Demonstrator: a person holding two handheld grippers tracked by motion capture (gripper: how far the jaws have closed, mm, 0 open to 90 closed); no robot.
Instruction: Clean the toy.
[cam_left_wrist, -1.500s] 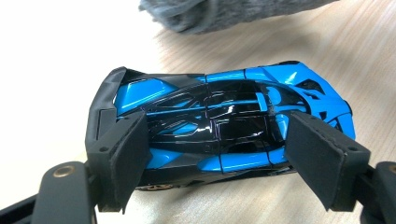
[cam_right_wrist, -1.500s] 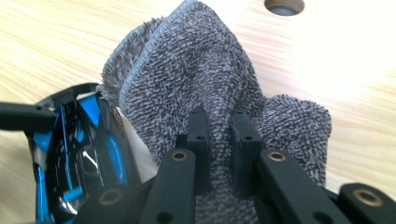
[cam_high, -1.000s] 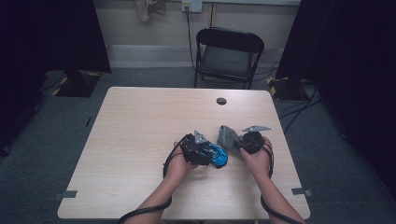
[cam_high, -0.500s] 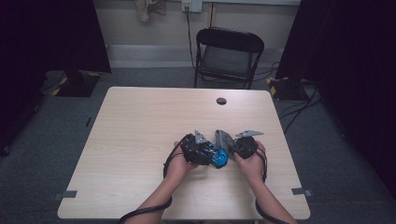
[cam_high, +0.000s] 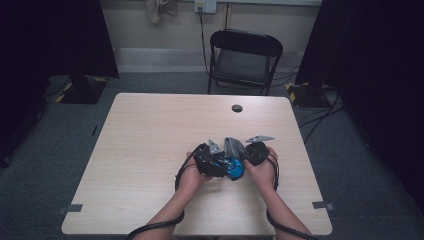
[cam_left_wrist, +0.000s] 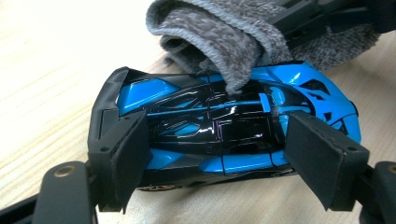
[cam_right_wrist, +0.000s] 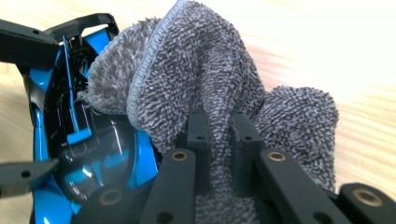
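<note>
The right gripper (cam_high: 239, 156) has slid left, its jaws pinching the cloth (cam_right_wrist: 205, 84) onto the car (cam_left_wrist: 224, 126), apparently clamped lengthwise by the left gripper (cam_left_wrist: 219, 154) at lower centre

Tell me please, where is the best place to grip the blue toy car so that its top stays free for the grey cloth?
Probably the blue toy car is best held across its two ends, low on the body. It lies flat on the table, and the left hand-held gripper already clamps it this way. This leaves the glossy roof free for the grey cloth, which the right hand-held gripper pinches.
</note>
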